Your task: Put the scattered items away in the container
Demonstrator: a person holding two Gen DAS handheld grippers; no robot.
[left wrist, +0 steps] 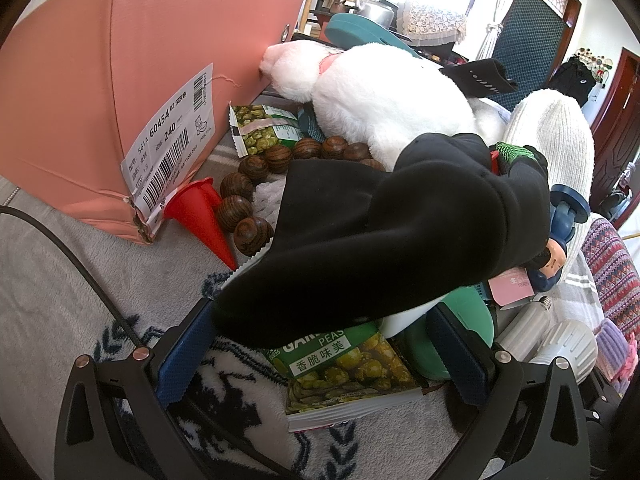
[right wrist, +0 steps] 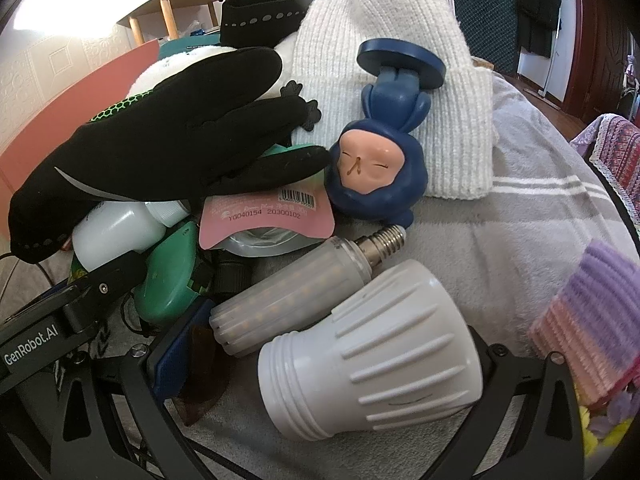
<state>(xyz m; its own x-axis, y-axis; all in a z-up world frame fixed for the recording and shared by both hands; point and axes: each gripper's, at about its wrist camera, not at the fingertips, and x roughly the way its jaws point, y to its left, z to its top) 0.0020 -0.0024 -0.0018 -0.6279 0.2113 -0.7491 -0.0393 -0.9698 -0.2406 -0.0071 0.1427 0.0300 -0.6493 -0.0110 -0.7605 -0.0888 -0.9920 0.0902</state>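
A pink cardboard box (left wrist: 100, 92) stands at the left in the left wrist view. My left gripper (left wrist: 324, 344) is wide open around the cuff end of a black glove (left wrist: 384, 236), which drapes over a green peas packet (left wrist: 344, 364); the pads do not press it. The glove also shows in the right wrist view (right wrist: 160, 152). My right gripper (right wrist: 332, 364) is open around a large white bulb (right wrist: 372, 352). A corn-type LED bulb (right wrist: 296, 284) lies just beyond it. A blue figurine (right wrist: 380, 156) lies on a white knit hat (right wrist: 384, 44).
A white plush toy (left wrist: 380, 96), wooden beads (left wrist: 256, 184), a red cone (left wrist: 200, 212) and a second peas packet (left wrist: 264, 128) lie by the box. A pink pouch (right wrist: 268, 216), white bottle (right wrist: 116, 236), green item (right wrist: 168, 280) and purple-pink knit (right wrist: 584, 320) crowd the grey blanket (right wrist: 520, 224).
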